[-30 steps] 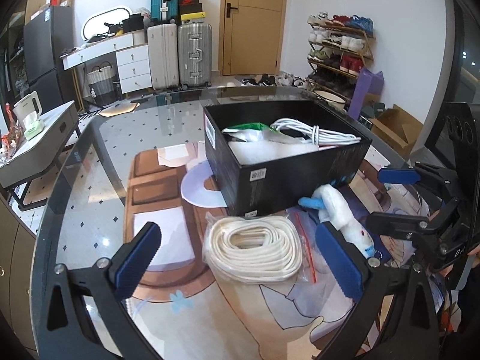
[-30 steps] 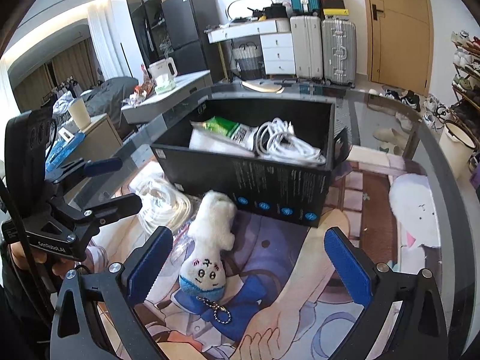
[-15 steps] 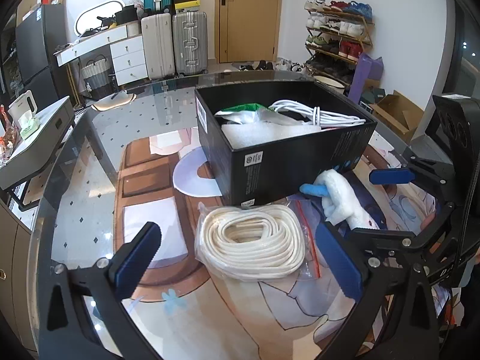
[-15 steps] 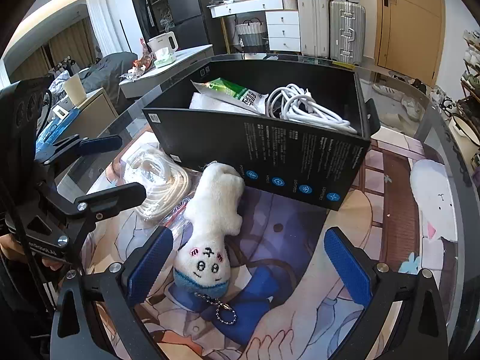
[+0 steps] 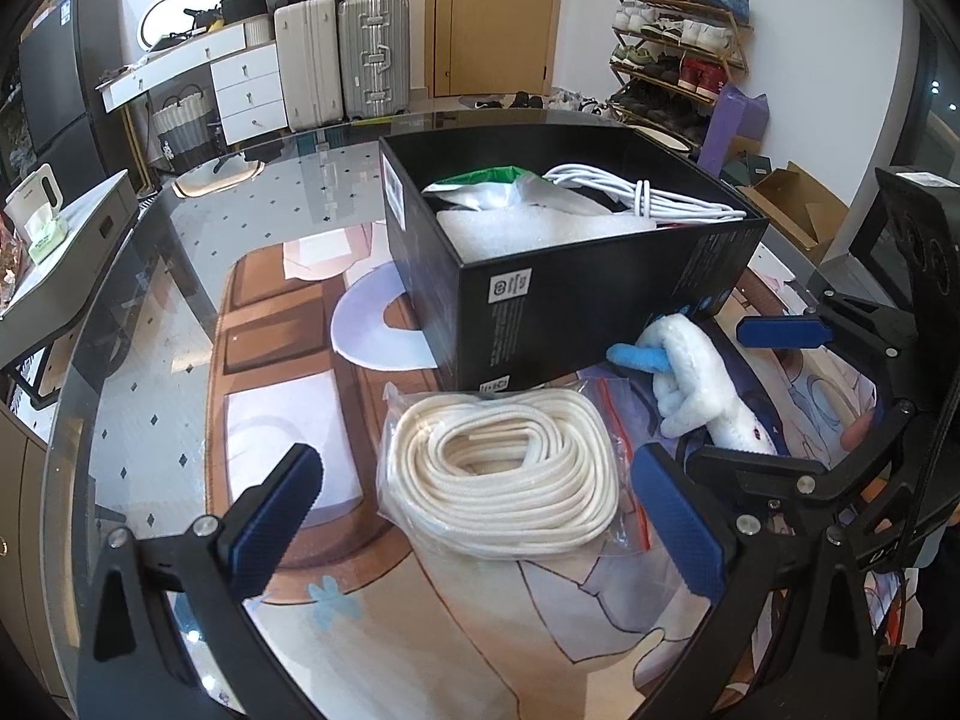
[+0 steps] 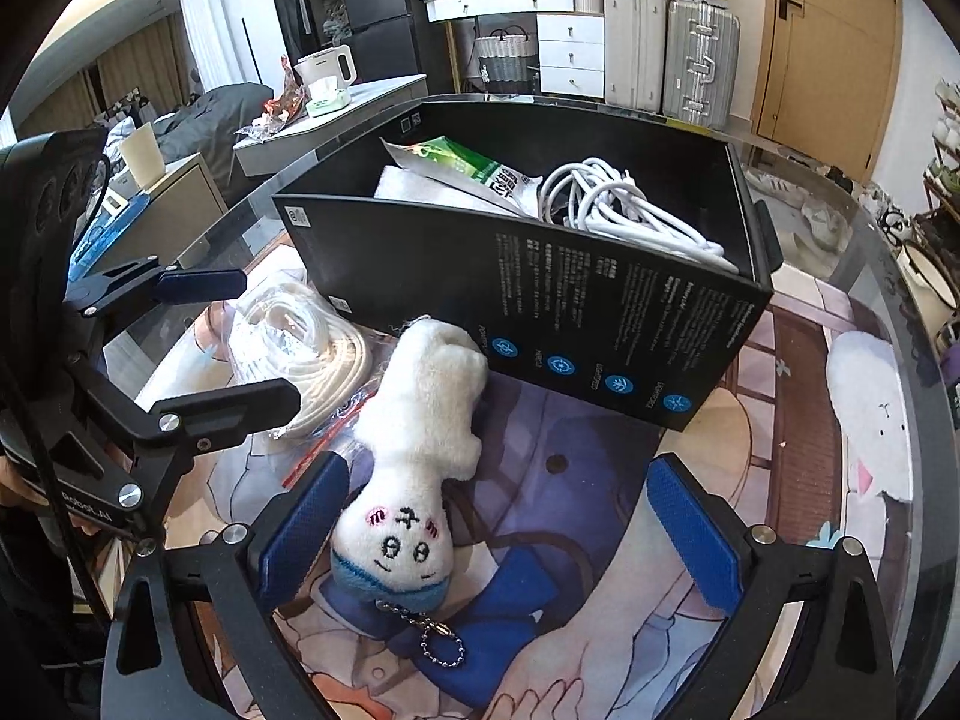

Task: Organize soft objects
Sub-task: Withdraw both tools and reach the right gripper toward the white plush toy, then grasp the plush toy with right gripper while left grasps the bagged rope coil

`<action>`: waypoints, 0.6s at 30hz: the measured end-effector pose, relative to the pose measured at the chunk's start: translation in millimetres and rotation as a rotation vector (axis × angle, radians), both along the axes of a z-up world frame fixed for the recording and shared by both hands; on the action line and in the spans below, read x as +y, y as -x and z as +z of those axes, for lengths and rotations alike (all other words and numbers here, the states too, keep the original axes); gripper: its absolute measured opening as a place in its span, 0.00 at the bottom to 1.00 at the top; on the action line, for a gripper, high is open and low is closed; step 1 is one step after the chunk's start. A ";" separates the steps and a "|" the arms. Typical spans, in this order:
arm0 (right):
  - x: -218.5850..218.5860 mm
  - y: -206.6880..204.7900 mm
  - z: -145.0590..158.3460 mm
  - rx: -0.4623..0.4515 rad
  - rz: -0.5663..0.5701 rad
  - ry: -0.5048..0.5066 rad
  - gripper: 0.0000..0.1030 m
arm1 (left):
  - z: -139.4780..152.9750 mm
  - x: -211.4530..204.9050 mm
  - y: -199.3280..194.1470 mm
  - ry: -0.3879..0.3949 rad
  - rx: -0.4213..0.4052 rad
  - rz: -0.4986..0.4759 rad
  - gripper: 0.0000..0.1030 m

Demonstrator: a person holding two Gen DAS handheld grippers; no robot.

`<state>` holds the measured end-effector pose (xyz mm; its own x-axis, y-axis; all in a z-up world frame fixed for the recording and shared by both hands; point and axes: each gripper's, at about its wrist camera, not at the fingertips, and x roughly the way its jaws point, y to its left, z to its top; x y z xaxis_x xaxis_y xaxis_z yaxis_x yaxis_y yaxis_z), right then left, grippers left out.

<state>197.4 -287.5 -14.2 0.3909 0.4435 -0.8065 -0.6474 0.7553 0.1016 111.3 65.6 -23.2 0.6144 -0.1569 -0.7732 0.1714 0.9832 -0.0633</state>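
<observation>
Our right gripper point(image 6: 498, 534) and left gripper point(image 5: 480, 516) are spread, holding nothing. The white plush keychain toy point(image 6: 414, 462) and bagged cream rope coil point(image 5: 501, 477) wait on the counter point(image 5: 150, 372), at six o'clock of the part-filled black cardboard box point(image 6: 600, 330).

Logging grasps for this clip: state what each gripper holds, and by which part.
Nothing is held. The left gripper, jaws open, faces the bagged coil of white rope; the right gripper, jaws open, straddles the white plush toy lying on the mat.
</observation>
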 end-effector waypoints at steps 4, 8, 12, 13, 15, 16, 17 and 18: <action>2.6 3.4 0.8 0.000 0.020 0.004 0.85 | -1.0 -1.7 -1.1 -0.006 0.004 -0.004 1.00; 4.8 8.3 0.9 -0.008 0.040 0.005 0.73 | -1.6 -2.5 -1.7 -0.009 0.007 -0.005 1.00; 6.6 12.1 0.5 -0.033 0.049 0.032 0.58 | -1.7 -2.7 -1.8 -0.009 0.007 -0.004 1.00; 6.2 12.1 0.7 -0.034 0.048 0.033 0.55 | -1.7 -2.7 -1.9 -0.009 0.008 -0.005 1.00; 4.6 11.3 0.9 -0.030 0.045 0.027 0.50 | -1.8 -2.6 -1.8 -0.010 0.008 -0.005 1.00; 3.9 10.5 1.0 -0.030 0.043 0.024 0.47 | -1.7 -2.5 -1.7 -0.009 0.008 -0.005 1.00; 3.2 10.3 0.9 -0.030 0.041 0.024 0.46 | -1.6 -2.5 -1.7 -0.009 0.007 -0.005 1.00; 2.0 10.5 1.0 -0.032 0.043 0.024 0.44 | -1.7 -2.6 -1.8 -0.010 0.007 -0.004 1.00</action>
<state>187.0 -285.4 -13.1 0.3977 0.4416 -0.8043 -0.6821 0.7285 0.0628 113.1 63.0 -24.9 0.6082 -0.1519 -0.7791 0.1750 0.9830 -0.0551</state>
